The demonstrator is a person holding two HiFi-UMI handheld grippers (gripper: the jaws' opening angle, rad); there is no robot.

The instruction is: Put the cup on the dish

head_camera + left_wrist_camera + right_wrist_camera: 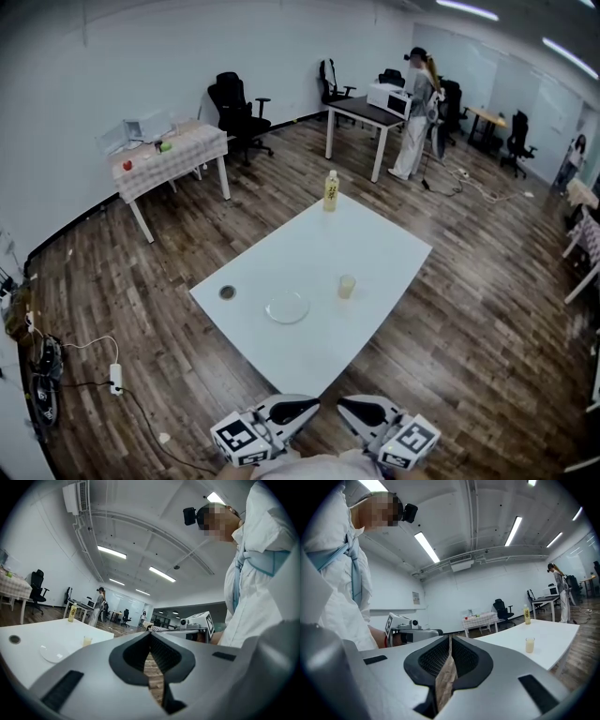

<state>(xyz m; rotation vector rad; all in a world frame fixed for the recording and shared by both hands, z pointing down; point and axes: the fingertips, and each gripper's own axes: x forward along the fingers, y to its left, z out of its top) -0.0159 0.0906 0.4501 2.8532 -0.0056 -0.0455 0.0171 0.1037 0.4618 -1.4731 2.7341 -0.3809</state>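
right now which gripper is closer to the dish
Left. The left gripper is off the table at its near corner, almost directly in line with the dish; the right gripper is beside it, offset to the right, more in line with the cup.

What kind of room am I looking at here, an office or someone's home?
Probably an open office or lab space, not a home: black office chairs along the wall, a desk with a microwave, and long strip lights overhead.
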